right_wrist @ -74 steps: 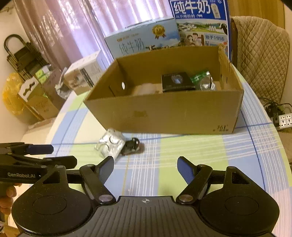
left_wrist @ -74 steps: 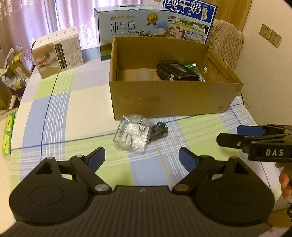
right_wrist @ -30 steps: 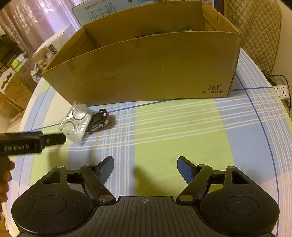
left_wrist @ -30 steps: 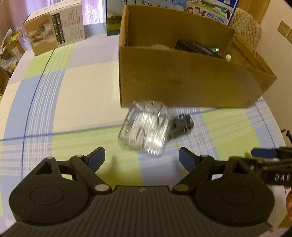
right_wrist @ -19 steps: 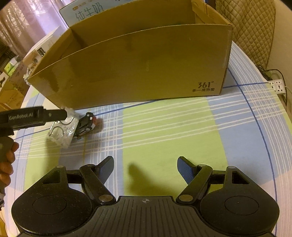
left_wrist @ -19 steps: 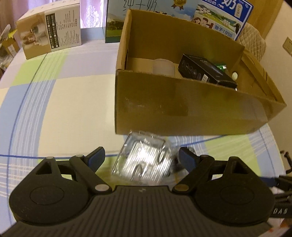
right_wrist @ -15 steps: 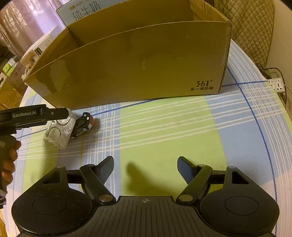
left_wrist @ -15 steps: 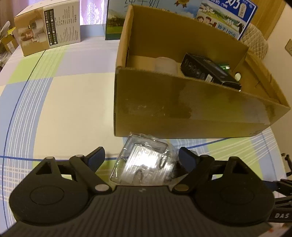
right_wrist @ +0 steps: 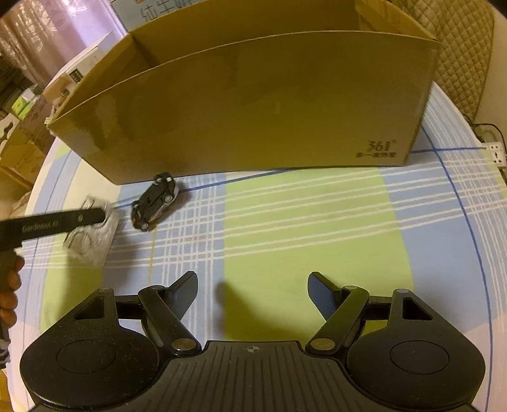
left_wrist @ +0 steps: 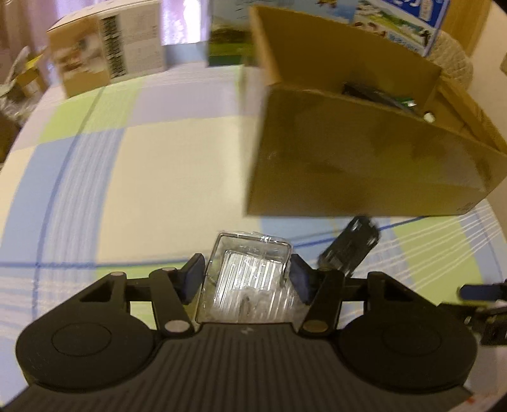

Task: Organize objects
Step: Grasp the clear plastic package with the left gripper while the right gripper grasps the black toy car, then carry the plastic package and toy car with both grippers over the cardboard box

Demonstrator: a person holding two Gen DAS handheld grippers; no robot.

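Observation:
A clear plastic box (left_wrist: 250,279) with metal hooks inside lies on the checked tablecloth (left_wrist: 126,177). My left gripper (left_wrist: 247,275) straddles it, jaws closing, and both blue pads sit against its sides. In the right wrist view the same box (right_wrist: 92,244) shows blurred under the left gripper's finger (right_wrist: 63,222). A small black toy car (left_wrist: 348,250) rests just right of it, near the front wall of the open cardboard box (left_wrist: 348,164). My right gripper (right_wrist: 253,291) hovers open over the green square with nothing between its fingers; the car (right_wrist: 155,201) lies ahead to its left.
The cardboard box (right_wrist: 253,104) holds a black carton (left_wrist: 370,93) and other small items. A white product box (left_wrist: 107,60) and milk cartons (left_wrist: 396,12) stand at the back. A quilted chair (right_wrist: 459,47) and a power strip (right_wrist: 494,152) are beyond the table's right edge.
My left gripper came down over the clear box and its jaws narrowed onto it. The box has shifted away from the toy car. The right gripper kept still and open.

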